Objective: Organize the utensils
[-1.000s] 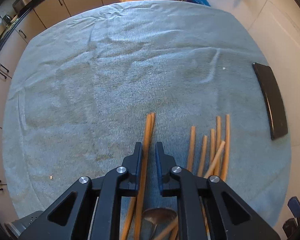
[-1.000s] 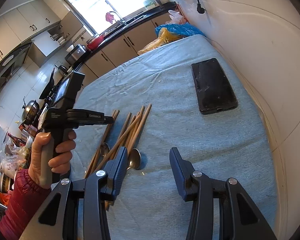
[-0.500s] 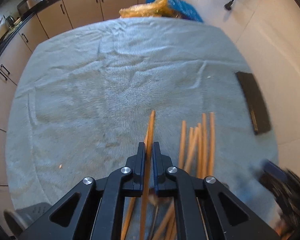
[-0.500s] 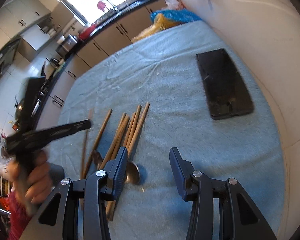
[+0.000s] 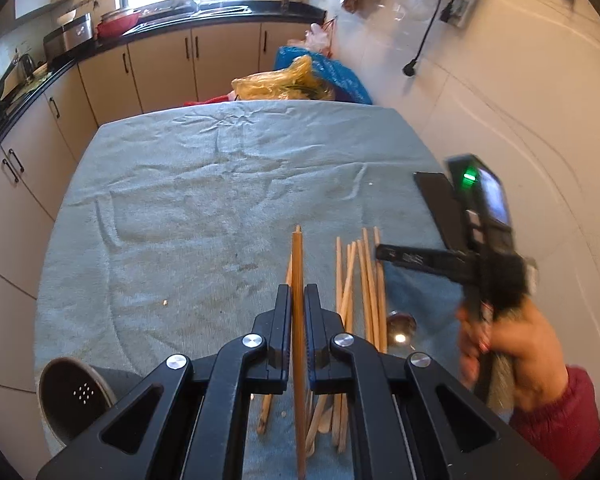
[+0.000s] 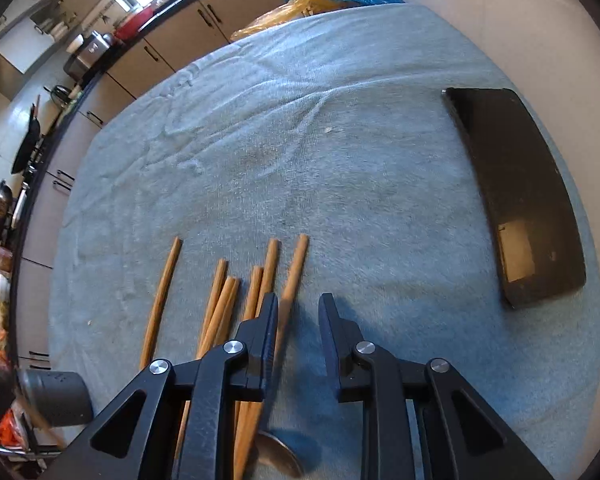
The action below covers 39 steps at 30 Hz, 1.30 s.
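My left gripper (image 5: 298,294) is shut on one wooden chopstick (image 5: 298,256) and holds it above the towel-covered table (image 5: 204,208). The other chopsticks (image 5: 360,276) lie in a loose bunch to its right, beside a metal spoon (image 5: 400,325). In the right wrist view, my right gripper (image 6: 299,304) is low over that bunch (image 6: 224,300). Its jaws are closing around the rightmost chopstick (image 6: 294,268), which lies against the left finger; the right pad stands clear of it. The spoon's bowl (image 6: 278,458) shows under the gripper.
A dark perforated utensil cup (image 5: 74,394) stands at the table's near left corner, also seen as a grey cup (image 6: 56,396). A black phone (image 6: 516,196) lies at the right edge. Plastic bags (image 5: 296,84) sit beyond the far edge. A hand (image 5: 500,344) is at the right.
My left gripper shut on one chopstick and lifted it off the towel. My right gripper came down over the chopstick bunch and its jaws narrowed.
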### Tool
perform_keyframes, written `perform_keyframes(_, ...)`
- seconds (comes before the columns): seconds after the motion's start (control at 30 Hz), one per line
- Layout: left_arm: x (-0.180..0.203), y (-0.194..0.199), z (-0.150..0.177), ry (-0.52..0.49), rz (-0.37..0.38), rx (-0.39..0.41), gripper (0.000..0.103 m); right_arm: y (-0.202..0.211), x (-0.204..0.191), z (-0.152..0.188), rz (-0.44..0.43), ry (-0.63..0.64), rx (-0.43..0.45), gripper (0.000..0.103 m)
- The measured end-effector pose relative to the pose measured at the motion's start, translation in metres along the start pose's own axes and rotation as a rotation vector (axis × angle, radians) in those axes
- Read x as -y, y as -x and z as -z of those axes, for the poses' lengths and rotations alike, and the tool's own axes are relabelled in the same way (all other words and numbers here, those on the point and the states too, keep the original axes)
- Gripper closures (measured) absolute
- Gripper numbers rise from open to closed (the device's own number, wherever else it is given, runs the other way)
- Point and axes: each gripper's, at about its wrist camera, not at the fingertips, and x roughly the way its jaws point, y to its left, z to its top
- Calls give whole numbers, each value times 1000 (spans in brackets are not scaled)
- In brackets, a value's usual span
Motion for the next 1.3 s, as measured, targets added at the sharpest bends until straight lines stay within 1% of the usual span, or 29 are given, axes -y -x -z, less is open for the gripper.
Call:
perform_keyframes(0.07,0,2,4,-9,3,9,97,-4,-6,-2,47,15,-3,84)
perform_keyframes(0.23,1,14,13,-33,29,38,97,-9,-22,-7,151,79,-20,87)
perform_keyframes(0.27,2,17,14,-36,28,45,97,-11,-24,-9,168,98,-25,91)
perform_keyframes(0.33,1,21,15,-38,33,54,97,-11,-23,-9,170,88,-22,93)
perform_keyframes(0.37,1,24,16,-39,30,63,97,-10,-22,-9,155,79,-19,94)
perform_keyframes(0.43,0,29,18,-42,21,78,97,-1,-15,-5,90,41,2,95)
perform_keyframes(0.47,-1,31,18,-41,21,82,97,6,-13,-2,85,31,23,95)
perform_keyframes(0.53,-2,36,20,-36,18,93,97,23,-10,4,32,25,75,97)
perform_keyframes(0.6,-4,42,23,-29,20,107,97,45,-9,15,1,26,126,97)
perform_keyframes(0.67,-5,48,26,-21,17,125,97,67,-9,28,-63,34,185,97)
perform_keyframes(0.73,-4,54,29,-15,8,144,97,89,-15,41,-81,52,251,97)
perform_keyframes(0.8,-6,59,32,-9,7,155,97,112,-18,58,-139,71,328,97)
perform_keyframes(0.9,-9,67,36,3,2,170,97,140,-20,84,-178,84,421,97)
perform_keyframes(1.03,-13,76,39,12,-3,187,97,162,-22,111,-212,98,509,97)
perform_keyframes(1.17,-15,84,42,18,-9,201,97,178,-37,123,-220,120,556,97)
perform_keyframes(1.23,-16,88,43,21,-10,207,97,183,-43,127,-204,142,572,97)
perform_keyframes(1.3,-16,91,44,19,-8,212,97,187,-47,130,-210,149,580,97)
